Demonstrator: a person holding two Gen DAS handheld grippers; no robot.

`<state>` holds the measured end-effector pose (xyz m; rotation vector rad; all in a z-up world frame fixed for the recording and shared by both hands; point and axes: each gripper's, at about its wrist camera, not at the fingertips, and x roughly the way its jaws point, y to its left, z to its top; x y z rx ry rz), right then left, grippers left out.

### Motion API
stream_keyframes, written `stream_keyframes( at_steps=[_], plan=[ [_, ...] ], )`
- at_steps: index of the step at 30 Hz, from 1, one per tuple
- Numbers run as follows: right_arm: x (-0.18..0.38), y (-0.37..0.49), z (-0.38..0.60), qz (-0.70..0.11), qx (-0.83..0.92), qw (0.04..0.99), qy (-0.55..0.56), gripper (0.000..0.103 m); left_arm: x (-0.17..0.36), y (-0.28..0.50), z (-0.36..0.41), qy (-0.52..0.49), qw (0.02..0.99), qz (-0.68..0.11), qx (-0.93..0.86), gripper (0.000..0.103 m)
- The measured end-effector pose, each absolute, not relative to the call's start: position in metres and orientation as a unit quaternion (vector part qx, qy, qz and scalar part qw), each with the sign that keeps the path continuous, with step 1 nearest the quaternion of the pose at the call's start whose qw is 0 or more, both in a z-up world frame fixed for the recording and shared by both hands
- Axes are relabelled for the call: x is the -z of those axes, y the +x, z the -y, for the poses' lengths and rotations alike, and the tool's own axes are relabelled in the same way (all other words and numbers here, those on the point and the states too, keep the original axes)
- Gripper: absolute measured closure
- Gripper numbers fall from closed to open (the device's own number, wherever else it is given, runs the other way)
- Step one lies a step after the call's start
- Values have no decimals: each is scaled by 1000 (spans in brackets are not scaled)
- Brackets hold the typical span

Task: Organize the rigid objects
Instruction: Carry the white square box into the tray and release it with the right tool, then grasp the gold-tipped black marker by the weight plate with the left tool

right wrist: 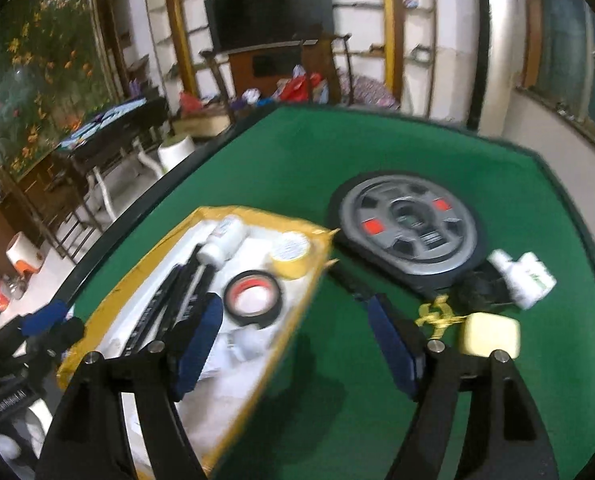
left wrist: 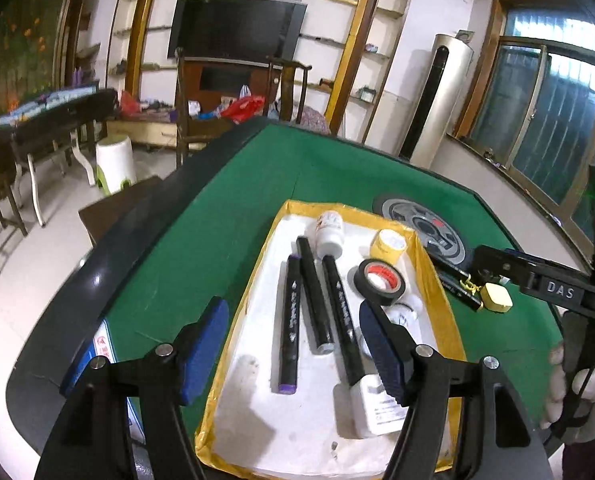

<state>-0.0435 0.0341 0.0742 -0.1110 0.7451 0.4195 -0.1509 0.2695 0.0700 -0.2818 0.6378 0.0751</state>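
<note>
Both grippers over the yellow-rimmed tray (left wrist: 437,300).
We see the left gripper (left wrist: 293,344) spread wide above three markers (left wrist: 317,300); the right gripper (right wrist: 297,344) spread wide, a black pen (right wrist: 349,284) just ahead between its fingers.

right hand-held gripper (right wrist: 297,340) spread wide over green table (right wrist: 377,152) (tray (right wrist: 297,264) edge beneath), holding nothing.

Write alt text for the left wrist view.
The open left gripper hovers over a yellow-rimmed tray on a green table, holding three black markers, tape rolls and white bottles. The right gripper reaches toward a yellow cube outside it.
</note>
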Motion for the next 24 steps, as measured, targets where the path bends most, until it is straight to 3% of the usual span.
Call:
stream_keyframes(
  at_steps=[4,6,7,8,10,13,24],
  plan=[
    [-94,-58,1,-297,-165,939,-52,28,-96,-164,-247,-95,962,-247,-64,31],
    [-110,-72,20,-245,-139,958,-55,16,-113,-176,-234,-75,975,-196,-75,24],
    [-117,-80,28,-217,-124,967,-56,12,-120,-182,-230,-71,980,-171,-75,9],
    [-124,-88,37,-190,-110,974,-57,4,-130,-190,-224,-77,986,-134,-61,1],
    [-134,-104,55,-125,-85,987,-58,0,-137,-191,-220,-107,988,-110,-9,1],
    [-136,-110,81,-80,-90,991,-59,0,-131,-160,-204,-132,970,-198,53,1],
    [-73,-19,162,-236,-8,971,-35,0,-91,-108,-103,-65,932,-341,106,1]
  ],
)
